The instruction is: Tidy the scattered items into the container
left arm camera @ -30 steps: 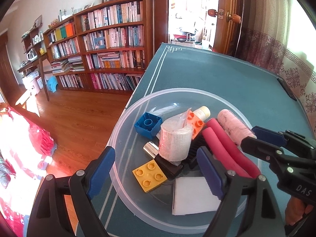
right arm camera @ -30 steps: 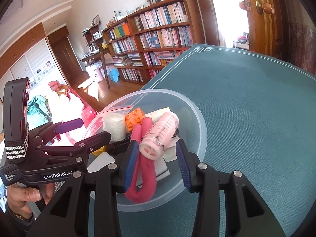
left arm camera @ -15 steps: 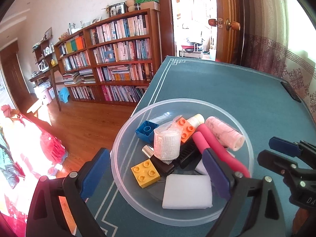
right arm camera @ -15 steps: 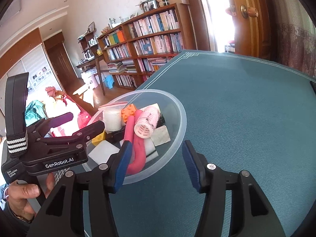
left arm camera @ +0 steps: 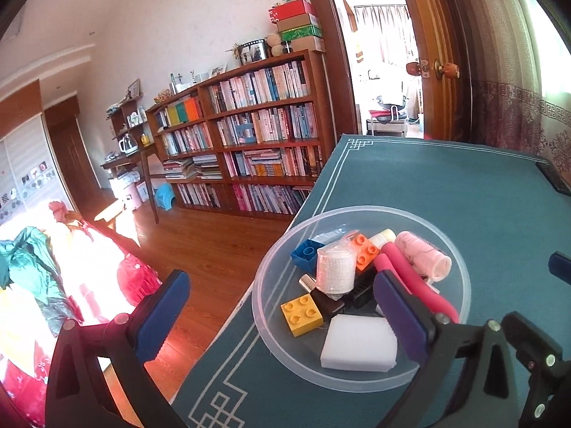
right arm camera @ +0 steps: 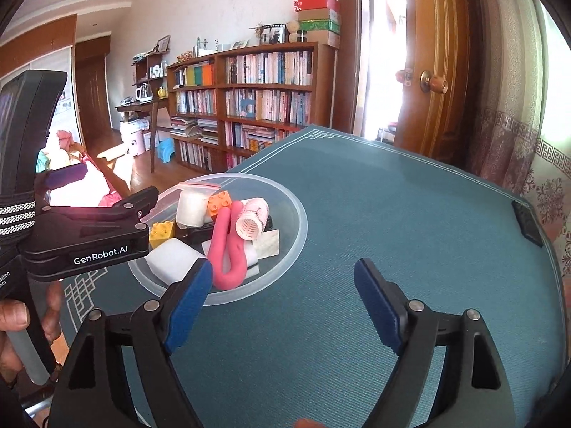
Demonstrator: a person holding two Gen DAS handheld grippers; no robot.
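A clear plastic bowl (left arm camera: 460, 260) (right arm camera: 298, 235) sits near the left edge of the teal table. It holds a pink hair roller (left arm camera: 423, 260) (right arm camera: 251, 218), a bent pink foam stick (left arm camera: 410, 280) (right arm camera: 228, 249), a white sponge (left arm camera: 358, 342) (right arm camera: 171, 258), yellow (left arm camera: 301, 315), orange (left arm camera: 364, 256) and blue (left arm camera: 303, 253) bricks, and a bagged gauze roll (left arm camera: 335, 273). My left gripper (left arm camera: 282, 321) is open, held above and before the bowl. My right gripper (right arm camera: 282, 299) is open and empty, over bare table to the bowl's right.
A dark flat object (right arm camera: 528, 224) lies at the table's far right edge. The table's left edge (left arm camera: 314, 192) drops to a wooden floor, with a bookshelf (left arm camera: 249, 135) beyond. A hand (right arm camera: 14, 317) holds the left gripper's handle.
Both grippers have pulled back and up from the bowl. The right one let go of the pink hair roller, which now lies in the bowl, and its jaws have spread wider.
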